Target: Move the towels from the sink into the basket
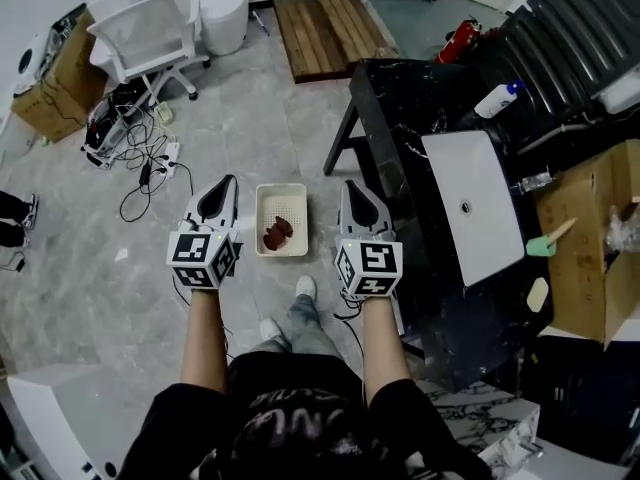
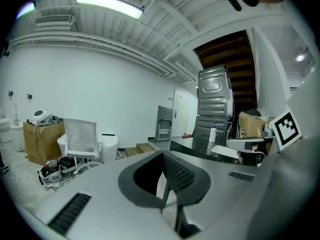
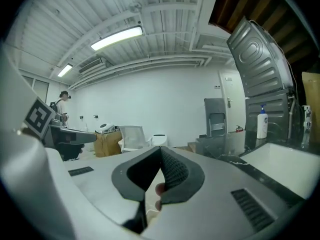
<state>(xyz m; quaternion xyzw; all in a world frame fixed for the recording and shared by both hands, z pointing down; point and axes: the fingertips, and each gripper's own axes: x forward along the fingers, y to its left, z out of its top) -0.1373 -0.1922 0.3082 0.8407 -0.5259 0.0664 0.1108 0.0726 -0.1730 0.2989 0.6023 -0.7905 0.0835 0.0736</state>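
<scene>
In the head view I hold both grippers up side by side over the floor. My left gripper [image 1: 222, 181] is shut with nothing in it, its jaws together [image 2: 163, 155]. My right gripper [image 1: 352, 185] is also shut and empty [image 3: 160, 150]. Between them on the floor lies the cream basket [image 1: 296, 196] with a dark red towel [image 1: 278, 233] inside. The white sink [image 1: 475, 213] is set in the black counter [image 1: 400, 118] to the right, and no towel shows in it.
A white chair [image 1: 150, 30] and white bin [image 1: 222, 8] stand at the back left, with cardboard boxes [image 1: 60, 68] and loose cables [image 1: 150, 163]. A wooden pallet [image 1: 325, 23] lies behind. A soap bottle [image 1: 497, 98] stands on the counter; a cardboard box [image 1: 590, 238] is at the right.
</scene>
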